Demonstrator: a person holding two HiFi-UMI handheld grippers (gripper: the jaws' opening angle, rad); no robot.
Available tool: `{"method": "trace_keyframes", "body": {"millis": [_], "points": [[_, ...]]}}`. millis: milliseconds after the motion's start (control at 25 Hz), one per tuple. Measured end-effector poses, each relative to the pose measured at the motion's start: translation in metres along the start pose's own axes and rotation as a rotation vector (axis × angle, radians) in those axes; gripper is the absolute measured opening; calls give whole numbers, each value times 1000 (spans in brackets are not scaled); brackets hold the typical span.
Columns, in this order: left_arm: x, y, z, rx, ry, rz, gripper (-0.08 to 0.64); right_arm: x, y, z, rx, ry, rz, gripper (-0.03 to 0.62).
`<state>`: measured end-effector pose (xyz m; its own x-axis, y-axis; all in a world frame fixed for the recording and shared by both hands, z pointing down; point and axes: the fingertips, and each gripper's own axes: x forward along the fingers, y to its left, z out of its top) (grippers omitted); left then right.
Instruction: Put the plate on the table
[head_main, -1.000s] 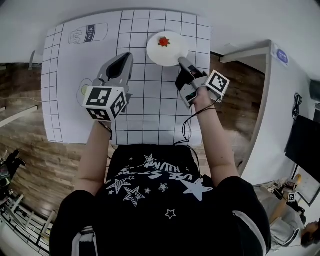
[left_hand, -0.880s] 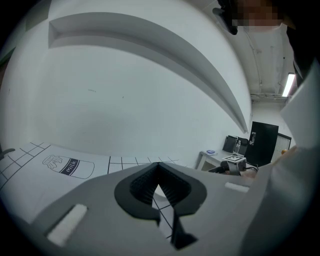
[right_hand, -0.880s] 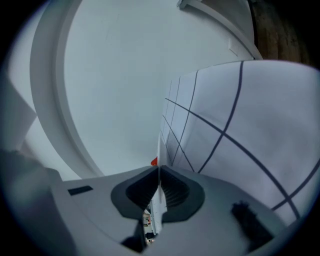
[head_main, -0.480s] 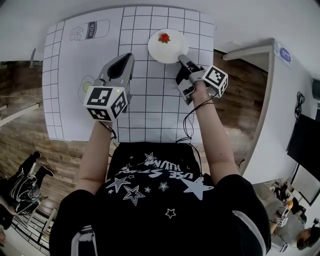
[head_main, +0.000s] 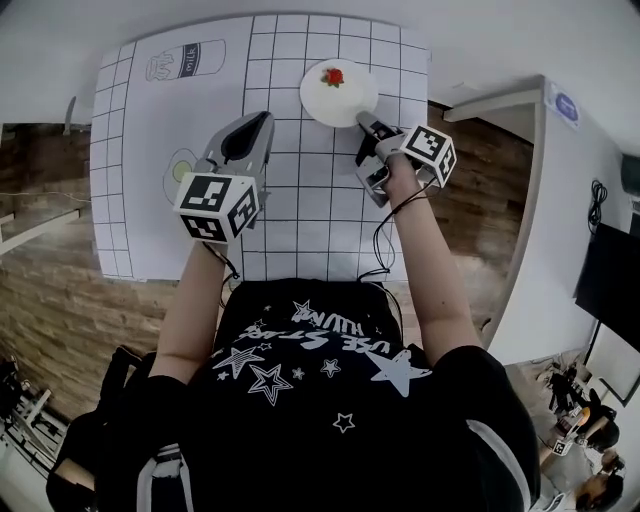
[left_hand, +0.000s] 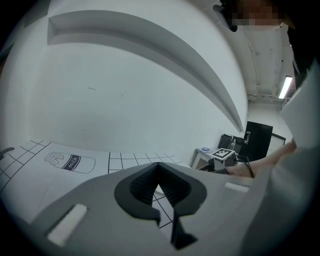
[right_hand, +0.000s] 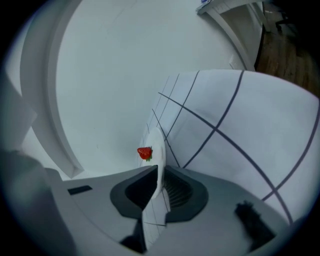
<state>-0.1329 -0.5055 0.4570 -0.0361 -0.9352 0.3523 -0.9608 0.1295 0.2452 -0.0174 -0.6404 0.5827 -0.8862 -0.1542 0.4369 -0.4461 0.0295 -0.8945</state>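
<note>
A white plate (head_main: 338, 95) with a red strawberry (head_main: 333, 76) on it sits at the far middle of the gridded mat (head_main: 300, 200). My right gripper (head_main: 365, 120) is shut on the plate's near right rim. In the right gripper view the plate (right_hand: 159, 145) stands edge-on between the jaws of the right gripper (right_hand: 161, 172), with the strawberry (right_hand: 145, 153) just beyond them. Whether the plate rests on the mat I cannot tell. My left gripper (head_main: 258, 120) hovers over the mat's middle left. The left gripper (left_hand: 159, 167) has its tips together with nothing between them.
The mat carries a milk-bottle drawing (head_main: 185, 60) at the far left and a small green circle (head_main: 180, 170) beside my left gripper. The table's right edge runs close to my right hand. A white ledge (head_main: 500, 100) and wooden floor lie past it.
My right gripper has carried the plate a little farther away across the mat. The left gripper has barely shifted.
</note>
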Motion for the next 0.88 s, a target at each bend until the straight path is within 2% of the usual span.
{"method": "trace_keyframes", "body": {"millis": [120, 280, 440, 600, 800, 880], "points": [[-3, 2, -1, 6, 4, -7, 9, 0, 1, -1, -42, 9, -39, 96], [-10, 4, -1, 2, 0, -9, 9, -3, 1, -6, -81, 14, -88, 112], [-20, 0, 2, 14, -16, -37, 9, -16, 1, -7, -76, -26, -106, 112], [-37, 3, 7, 14, -39, -55, 9, -30, 13, -11, -82, -81, -90, 112], [-64, 7, 11, 19, -63, -87, 9, -48, 41, -27, -95, -172, -24, 111], [-73, 7, 12, 26, -70, -109, 9, -56, 54, -34, -106, -211, 8, 70]]}}
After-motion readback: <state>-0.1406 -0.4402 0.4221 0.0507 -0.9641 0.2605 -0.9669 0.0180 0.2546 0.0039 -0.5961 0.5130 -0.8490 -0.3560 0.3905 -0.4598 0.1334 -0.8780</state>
